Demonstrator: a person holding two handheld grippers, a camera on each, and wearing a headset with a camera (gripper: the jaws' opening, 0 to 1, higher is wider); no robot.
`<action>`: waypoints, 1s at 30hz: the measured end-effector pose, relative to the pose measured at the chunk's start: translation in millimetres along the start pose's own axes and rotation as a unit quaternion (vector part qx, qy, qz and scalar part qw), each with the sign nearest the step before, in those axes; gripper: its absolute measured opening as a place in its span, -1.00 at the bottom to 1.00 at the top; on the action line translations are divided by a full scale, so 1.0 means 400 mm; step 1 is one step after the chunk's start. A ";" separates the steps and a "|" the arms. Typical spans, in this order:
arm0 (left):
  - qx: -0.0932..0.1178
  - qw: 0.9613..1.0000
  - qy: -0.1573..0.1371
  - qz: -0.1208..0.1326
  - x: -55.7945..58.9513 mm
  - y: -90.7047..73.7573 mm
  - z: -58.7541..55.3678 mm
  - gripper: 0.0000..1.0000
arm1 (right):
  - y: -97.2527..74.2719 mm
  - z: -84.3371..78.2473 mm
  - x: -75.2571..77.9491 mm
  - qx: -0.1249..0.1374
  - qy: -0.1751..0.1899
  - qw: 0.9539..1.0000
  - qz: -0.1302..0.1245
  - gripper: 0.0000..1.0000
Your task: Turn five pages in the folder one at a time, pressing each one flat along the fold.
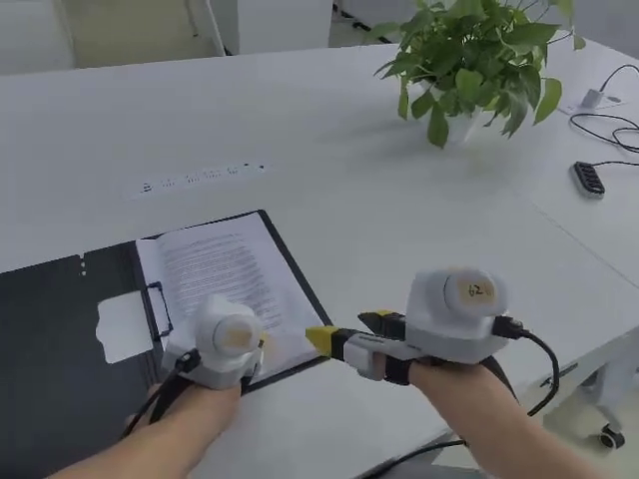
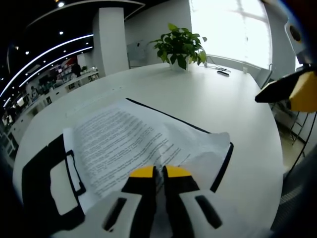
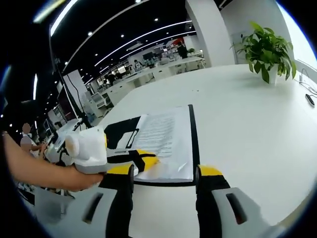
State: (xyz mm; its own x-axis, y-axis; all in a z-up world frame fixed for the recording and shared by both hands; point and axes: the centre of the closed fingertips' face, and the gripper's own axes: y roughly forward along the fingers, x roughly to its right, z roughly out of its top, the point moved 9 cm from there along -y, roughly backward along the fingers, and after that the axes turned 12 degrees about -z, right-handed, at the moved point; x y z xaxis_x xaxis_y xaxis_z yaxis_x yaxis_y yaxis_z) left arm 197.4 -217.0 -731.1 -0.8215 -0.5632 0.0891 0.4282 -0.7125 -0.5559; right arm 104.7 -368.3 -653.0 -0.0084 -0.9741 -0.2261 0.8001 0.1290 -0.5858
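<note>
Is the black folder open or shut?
Open. The folder lies spread flat on the table, its printed page facing up.

The folder (image 1: 60,339) runs off-frame; print on the page (image 1: 225,264) is illegible.

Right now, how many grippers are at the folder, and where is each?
2. The left gripper is closed at the near edge of the paper in the open folder; the right gripper is open, just off the folder's near right corner above the table.

Bright, even daylight (fisheye edges bend); sharp.
</note>
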 end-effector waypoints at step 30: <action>0.010 1.000 -0.017 0.009 0.003 0.001 -0.004 -0.92 | 0.175 -0.067 0.035 -0.103 0.124 0.987 -0.018 -0.94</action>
State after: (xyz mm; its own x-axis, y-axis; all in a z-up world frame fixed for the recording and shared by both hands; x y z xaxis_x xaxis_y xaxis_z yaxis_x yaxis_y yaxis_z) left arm 196.0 -217.5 -732.5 -0.8006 -0.5896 0.1068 0.4509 -0.7101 -0.5407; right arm 144.4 -368.0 -718.2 -0.2016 -0.9070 -0.3697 0.6573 0.1546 -0.7376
